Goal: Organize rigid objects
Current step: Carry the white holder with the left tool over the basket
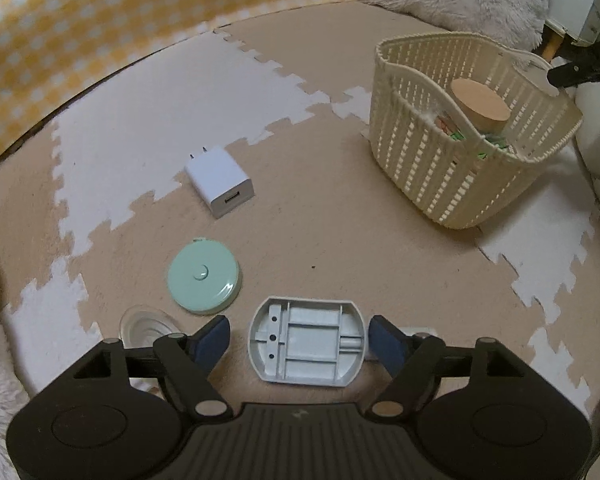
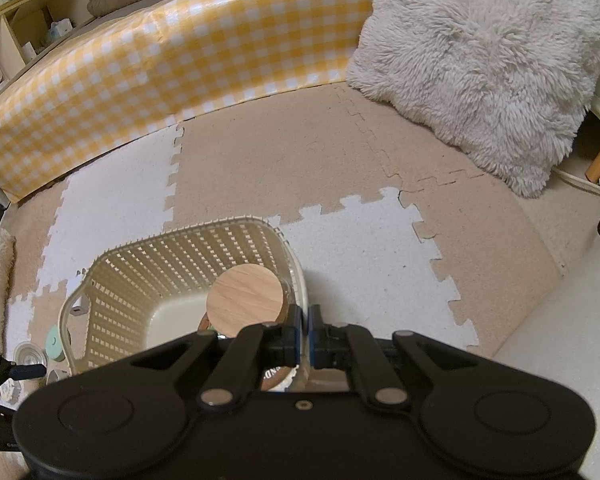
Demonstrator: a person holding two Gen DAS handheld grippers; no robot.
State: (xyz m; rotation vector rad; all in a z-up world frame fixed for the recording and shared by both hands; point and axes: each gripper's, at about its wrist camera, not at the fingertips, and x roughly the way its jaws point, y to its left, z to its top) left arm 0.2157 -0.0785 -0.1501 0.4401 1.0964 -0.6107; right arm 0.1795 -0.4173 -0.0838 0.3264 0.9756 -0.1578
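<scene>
While the left gripper (image 1: 300, 340) hangs over the foam mat (image 1: 320, 220), its jaws stand wide with a grey plastic tray (image 1: 306, 342) lying flat between the blue pads (image 1: 216, 338). Neither pad presses on it, though the right one looks very close. The tray is a rounded rectangle, ribbed inside, with three small holes. Just beyond it sit a mint green disc (image 1: 205, 277), smooth and round, and a white USB charger cube (image 1: 220, 182); a clear ridged cap (image 1: 146, 326) lies beside the left pad.

The right gripper (image 2: 305, 334) is pinched tight on the rim of the cream lattice basket (image 2: 172, 264), which holds a wood-topped jar (image 2: 246, 300). Letters "ND" show below, the rest hidden.
</scene>
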